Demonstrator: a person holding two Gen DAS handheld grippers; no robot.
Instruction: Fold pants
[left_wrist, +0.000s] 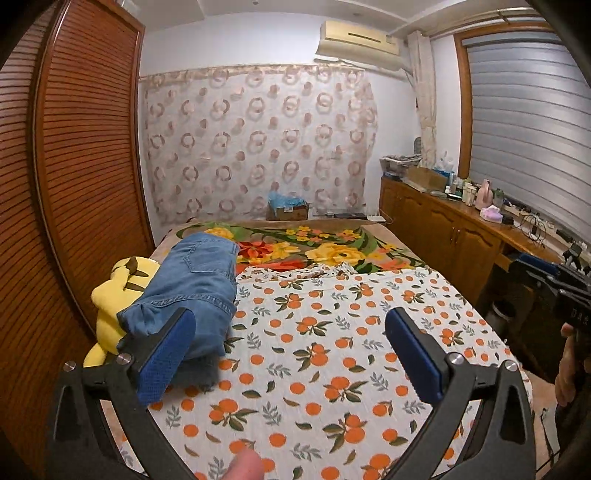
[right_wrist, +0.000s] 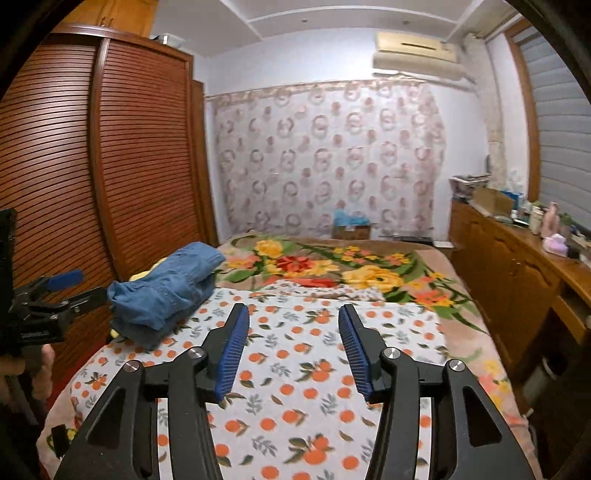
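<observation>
Pants of soft blue denim (left_wrist: 192, 284), folded, are lying at the orange-print sheet's (left_wrist: 332, 369) left edge, looking heavy, floppy, best pinched at a hem, while left gripper (left_wrist: 291, 354) and right gripper (right_wrist: 293, 350) are hovering spread, empty.

left gripper (left_wrist: 290, 343): jaws wide apart | right gripper (right_wrist: 293, 350): jaws apart

The room had pale walls. A slatted wooden wardrobe (left_wrist: 74, 155) stood left of the bed (left_wrist: 424, 295). A ring-patterned curtain (left_wrist: 258, 144) covered the far wall, below an air conditioner (left_wrist: 360, 38). A cluttered wooden counter (left_wrist: 454, 221) ran along the right, under a window blind (left_wrist: 532, 122).
</observation>
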